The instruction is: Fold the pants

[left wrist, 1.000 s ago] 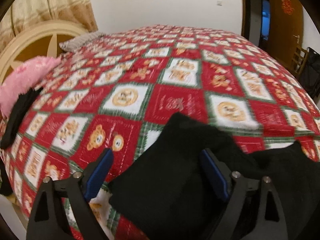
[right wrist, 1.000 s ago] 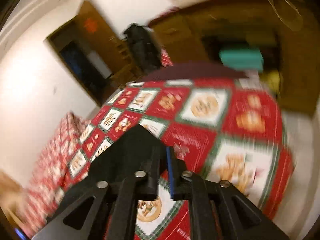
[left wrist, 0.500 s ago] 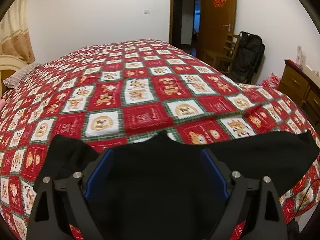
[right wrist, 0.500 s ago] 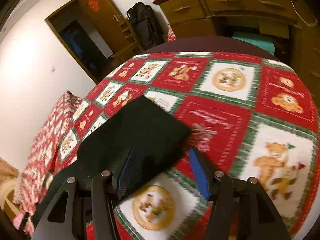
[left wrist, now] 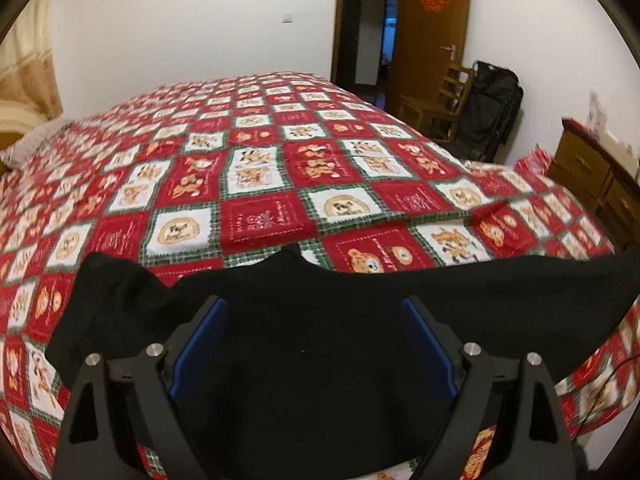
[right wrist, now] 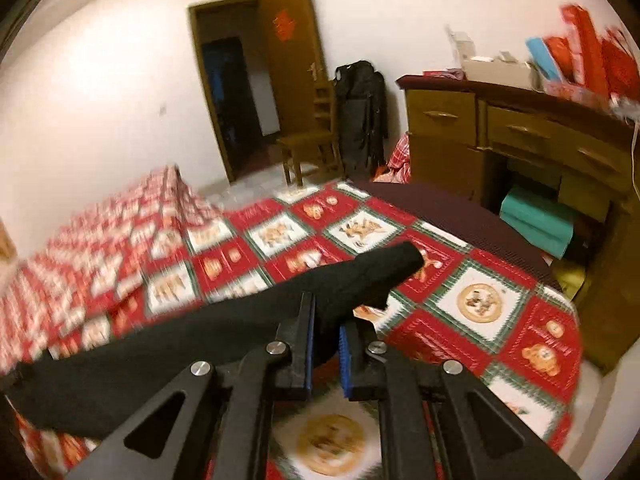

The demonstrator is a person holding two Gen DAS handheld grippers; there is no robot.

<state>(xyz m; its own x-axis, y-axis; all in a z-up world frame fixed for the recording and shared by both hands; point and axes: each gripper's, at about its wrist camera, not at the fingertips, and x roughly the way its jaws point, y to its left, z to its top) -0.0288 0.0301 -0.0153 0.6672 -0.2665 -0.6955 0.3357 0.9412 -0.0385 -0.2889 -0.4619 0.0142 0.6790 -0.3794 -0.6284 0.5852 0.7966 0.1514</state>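
1. Left wrist view: the pants (left wrist: 320,344), black and limp, lie across the lower part of the frame on the bed (left wrist: 260,184), running from a rounded lump at lower left to a long band toward the right edge.
2. The left gripper (left wrist: 316,344) stands wide above the middle of the cloth; its blue pads (left wrist: 198,344) flank the fabric without pressing it, so nothing is held there.
3. Right wrist view: the same pants (right wrist: 224,332) stretch from lower left up to a blunt end near the middle of the frame, over the quilt near the bed's corner.
4. The right gripper (right wrist: 325,350) has just been closing, and its jaws stand narrow with a fold of black cloth pinched between the pads.
5. Handling, as I judge it: the cloth is soft and light, has no stiffness, and sags or bunches wherever it is unsupported. It looks matte rather than slippery, and nothing about it is fragile.
6. Where to grasp: an edge or corner, through all layers, gives the best control. The left gripper would do well to take the lump at lower left, so that both ends can be carried together.
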